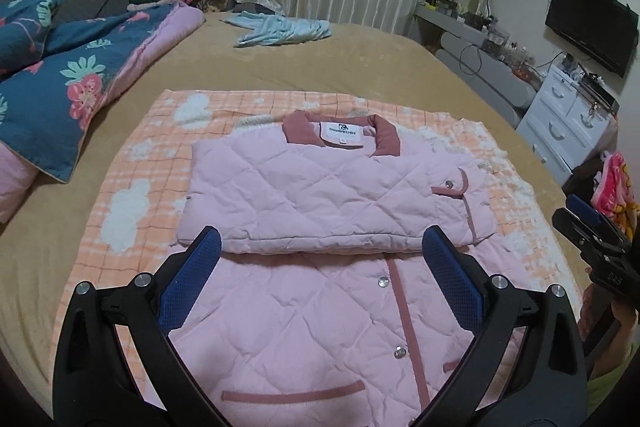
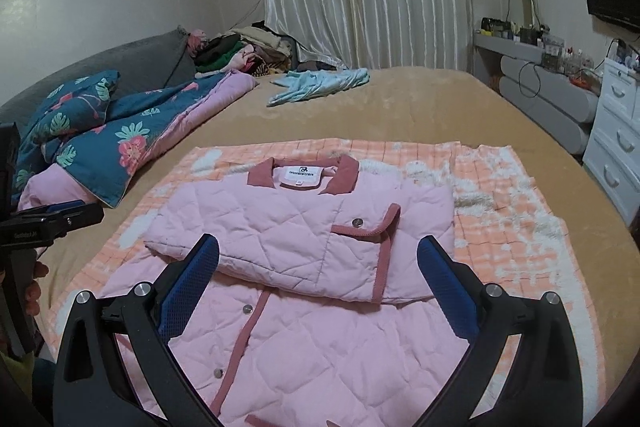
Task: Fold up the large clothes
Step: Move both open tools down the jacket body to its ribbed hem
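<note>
Two grippers spread above the jacket

We hold the left gripper and right gripper released, empty, over the pink quilted jacket, which lies partly folded on the checked blanket on the bed.
</note>
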Demonstrator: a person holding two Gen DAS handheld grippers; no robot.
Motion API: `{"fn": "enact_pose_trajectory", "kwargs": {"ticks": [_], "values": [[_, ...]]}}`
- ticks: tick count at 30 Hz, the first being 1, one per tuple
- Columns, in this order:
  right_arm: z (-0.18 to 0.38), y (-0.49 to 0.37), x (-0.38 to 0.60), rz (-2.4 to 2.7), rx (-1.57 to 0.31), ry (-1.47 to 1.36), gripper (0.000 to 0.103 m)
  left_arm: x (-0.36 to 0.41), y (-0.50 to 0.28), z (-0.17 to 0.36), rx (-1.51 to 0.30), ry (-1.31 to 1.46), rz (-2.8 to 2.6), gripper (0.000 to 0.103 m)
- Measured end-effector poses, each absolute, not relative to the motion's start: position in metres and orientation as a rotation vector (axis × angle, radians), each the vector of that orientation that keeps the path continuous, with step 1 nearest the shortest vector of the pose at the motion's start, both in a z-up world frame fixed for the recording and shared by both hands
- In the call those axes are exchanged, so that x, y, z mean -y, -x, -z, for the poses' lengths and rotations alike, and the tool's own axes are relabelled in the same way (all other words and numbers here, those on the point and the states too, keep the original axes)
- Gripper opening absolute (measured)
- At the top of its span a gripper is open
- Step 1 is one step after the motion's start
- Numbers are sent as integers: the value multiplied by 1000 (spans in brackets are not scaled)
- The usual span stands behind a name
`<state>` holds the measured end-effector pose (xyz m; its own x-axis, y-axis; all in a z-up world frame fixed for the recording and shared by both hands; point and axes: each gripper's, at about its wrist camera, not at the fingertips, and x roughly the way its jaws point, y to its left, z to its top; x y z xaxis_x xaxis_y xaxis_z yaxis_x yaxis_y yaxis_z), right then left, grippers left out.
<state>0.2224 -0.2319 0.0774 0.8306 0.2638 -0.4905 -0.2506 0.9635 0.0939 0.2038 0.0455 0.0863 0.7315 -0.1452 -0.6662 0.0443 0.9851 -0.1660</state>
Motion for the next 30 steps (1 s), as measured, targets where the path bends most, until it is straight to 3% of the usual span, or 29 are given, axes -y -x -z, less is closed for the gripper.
{"fn": "enact_pose_trajectory", "kwargs": {"ticks": [30], "values": [[-107,-125,241,-217,-490,13,99,-85,-110,-105,-671,134,59,94]]}}
